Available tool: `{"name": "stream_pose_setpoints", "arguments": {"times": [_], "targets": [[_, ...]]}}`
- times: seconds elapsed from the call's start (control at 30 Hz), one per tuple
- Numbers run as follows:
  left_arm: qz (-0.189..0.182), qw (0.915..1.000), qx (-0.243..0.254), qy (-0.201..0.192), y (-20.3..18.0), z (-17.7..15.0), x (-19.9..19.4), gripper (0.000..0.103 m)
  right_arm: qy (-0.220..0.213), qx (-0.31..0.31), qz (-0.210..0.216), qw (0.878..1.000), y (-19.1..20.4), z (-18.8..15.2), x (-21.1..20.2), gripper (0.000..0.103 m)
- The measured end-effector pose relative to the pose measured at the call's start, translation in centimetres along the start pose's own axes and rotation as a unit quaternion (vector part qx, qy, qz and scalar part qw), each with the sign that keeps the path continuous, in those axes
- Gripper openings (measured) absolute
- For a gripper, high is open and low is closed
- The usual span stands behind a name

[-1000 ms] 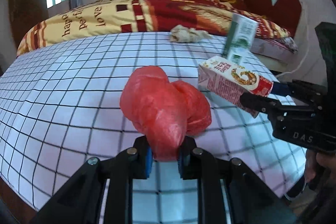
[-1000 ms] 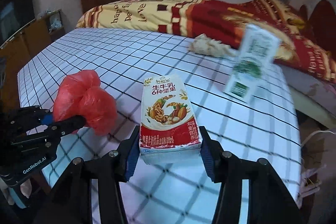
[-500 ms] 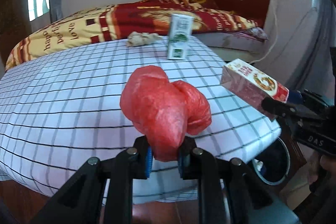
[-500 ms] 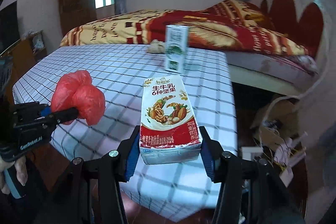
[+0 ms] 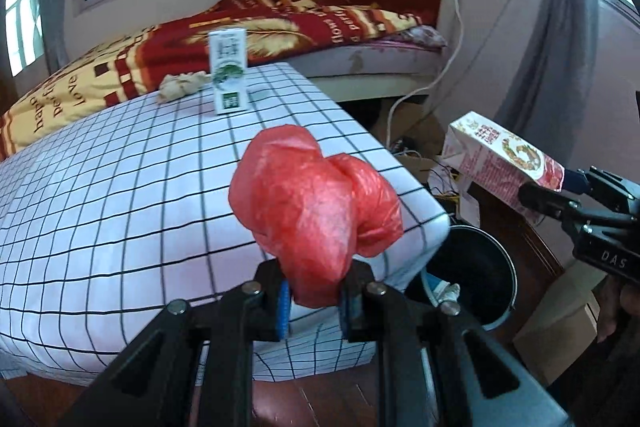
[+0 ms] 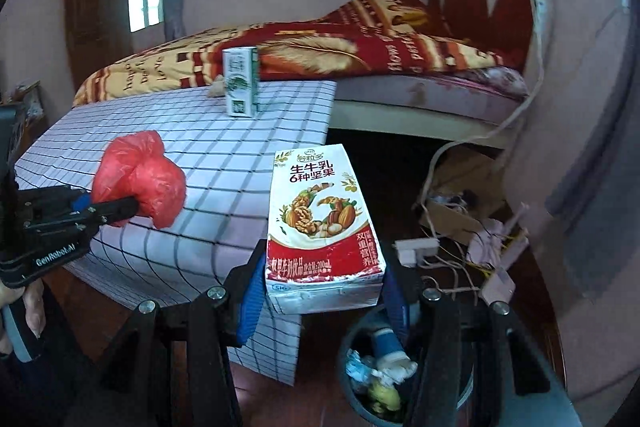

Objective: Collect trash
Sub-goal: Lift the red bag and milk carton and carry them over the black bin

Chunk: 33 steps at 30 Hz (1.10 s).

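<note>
The left hand-held gripper (image 5: 313, 301) is clamped on the lower end of a crumpled red plastic bag (image 5: 316, 211), a thin, wrinkled, translucent film bunched into two rounded lobes and held above the corner of the table (image 5: 120, 187). The table carries a smooth white cloth printed with a black grid, which hangs over the edges. The right hand-held gripper (image 6: 324, 301) grips a rectangular nut-milk carton (image 6: 322, 223) by its base, between blue pads; the carton is glossy printed card, red and white with nut pictures, and is held off the table edge, above the floor and near a round black trash bin (image 5: 480, 267). An upright white-and-green drink carton (image 5: 228, 71) stands on the far part of the table, just beside a crumpled beige paper wad (image 5: 182, 87). Behind the table lies a bed with a red and yellow patterned blanket (image 5: 280, 27). The left wrist view shows the bin's rim and dark interior beside the table corner. The right wrist view looks down into the bin and shows crumpled wrappers inside, plus a white power strip (image 6: 416, 251) with tangled cables on the floor.
</note>
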<state>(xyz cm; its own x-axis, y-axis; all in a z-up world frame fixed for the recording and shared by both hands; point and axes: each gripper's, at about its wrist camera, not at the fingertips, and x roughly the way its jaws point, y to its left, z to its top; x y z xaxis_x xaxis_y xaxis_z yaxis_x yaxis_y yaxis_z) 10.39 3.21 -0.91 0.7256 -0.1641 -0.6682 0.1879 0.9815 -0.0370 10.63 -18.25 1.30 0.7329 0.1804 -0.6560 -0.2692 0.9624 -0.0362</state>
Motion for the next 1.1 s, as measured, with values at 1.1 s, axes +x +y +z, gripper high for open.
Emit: {"name": "stream_pose_setpoints", "arguments": {"times": [1.1], "targets": [[-0.121, 0.9856, 0.102, 0.061, -13.6, -3.0, 4.2, 0.019, 0.075, 0.118, -0.107, 0.984, -12.1, -11.6, -2.7, 0.054]]}}
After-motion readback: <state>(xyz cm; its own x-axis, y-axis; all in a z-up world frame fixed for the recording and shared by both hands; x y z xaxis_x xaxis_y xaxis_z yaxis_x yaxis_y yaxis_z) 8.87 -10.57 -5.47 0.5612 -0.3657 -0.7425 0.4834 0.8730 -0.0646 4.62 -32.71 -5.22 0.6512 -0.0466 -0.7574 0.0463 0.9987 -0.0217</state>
